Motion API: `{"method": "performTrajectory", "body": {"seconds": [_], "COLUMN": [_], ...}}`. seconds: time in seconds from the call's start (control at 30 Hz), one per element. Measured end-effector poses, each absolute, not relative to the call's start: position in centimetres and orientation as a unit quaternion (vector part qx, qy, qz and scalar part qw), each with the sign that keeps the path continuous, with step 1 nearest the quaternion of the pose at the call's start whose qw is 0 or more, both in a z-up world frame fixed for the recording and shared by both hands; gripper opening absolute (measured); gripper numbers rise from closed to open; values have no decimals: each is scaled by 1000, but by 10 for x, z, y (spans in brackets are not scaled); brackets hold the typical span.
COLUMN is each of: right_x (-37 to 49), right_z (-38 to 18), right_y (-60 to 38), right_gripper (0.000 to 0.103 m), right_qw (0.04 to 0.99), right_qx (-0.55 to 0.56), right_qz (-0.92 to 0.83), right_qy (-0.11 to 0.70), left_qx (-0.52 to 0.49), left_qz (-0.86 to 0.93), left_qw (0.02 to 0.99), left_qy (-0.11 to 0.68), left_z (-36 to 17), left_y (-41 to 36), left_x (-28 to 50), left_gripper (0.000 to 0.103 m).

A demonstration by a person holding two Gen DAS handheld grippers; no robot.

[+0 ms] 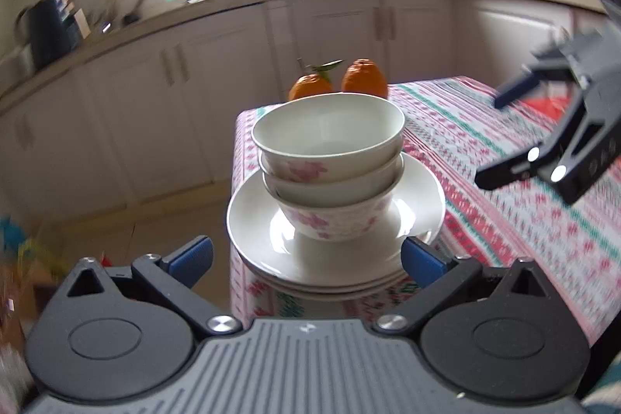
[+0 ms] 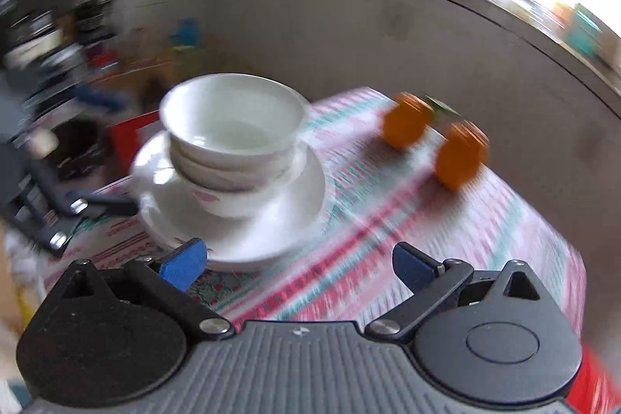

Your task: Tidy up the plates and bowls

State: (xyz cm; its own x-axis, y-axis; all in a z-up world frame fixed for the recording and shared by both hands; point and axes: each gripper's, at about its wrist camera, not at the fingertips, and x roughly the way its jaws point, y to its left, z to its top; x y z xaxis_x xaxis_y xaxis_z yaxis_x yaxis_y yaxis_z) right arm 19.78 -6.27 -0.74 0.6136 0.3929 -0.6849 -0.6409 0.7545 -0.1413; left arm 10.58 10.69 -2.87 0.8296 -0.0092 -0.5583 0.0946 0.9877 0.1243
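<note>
A stack of white bowls with pink flowers [image 1: 330, 161] sits on a stack of white plates [image 1: 256, 224] at the table's near left corner. My left gripper [image 1: 306, 257] is open, its blue pads level with the plates' near rim on either side. My right gripper [image 1: 493, 138] shows at the right, open and empty above the cloth. In the blurred right wrist view the bowls [image 2: 233, 134] stand on the plates [image 2: 271, 220], with my right gripper [image 2: 297, 264] open just short of the plates. The left gripper [image 2: 93, 204] shows at the plates' left edge.
Two oranges [image 1: 337, 80] lie behind the stack on the red, white and green tablecloth [image 1: 524, 220]; they also show in the right wrist view [image 2: 434, 138]. White kitchen cabinets [image 1: 155, 84] and a cluttered counter stand beyond. The table edge drops to the floor at the left.
</note>
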Motion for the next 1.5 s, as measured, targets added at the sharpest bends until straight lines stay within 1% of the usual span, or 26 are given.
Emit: {"method": "performTrajectory", "body": {"seconds": [0.1,0.33,0.57,0.8,1.5], "right_x": [187,140,108,97,92], "right_z": [-11,8,24,29,32], "right_y": [-77,-107,-111,-107,-107], "right_gripper": [103,103,103,103,103], "right_qw": [903,931,945,949,955], "right_qx": [-150,-75,-72,-73,-76], "right_qz": [216,148,133,135,117], "right_qy": [339,325,291,274,261], "left_qx": [31,23,15,3,-10], "left_qz": [6,36,59,67,71], "left_qw": [957,965,968,969,967], "left_qy": [288,258,244,237,246], "left_z": [-24,3,20,26,27], "left_y": [95,70,58,57,54], "left_x": [93,63,47,37,38], "left_gripper": [102,102,102,102,103]}}
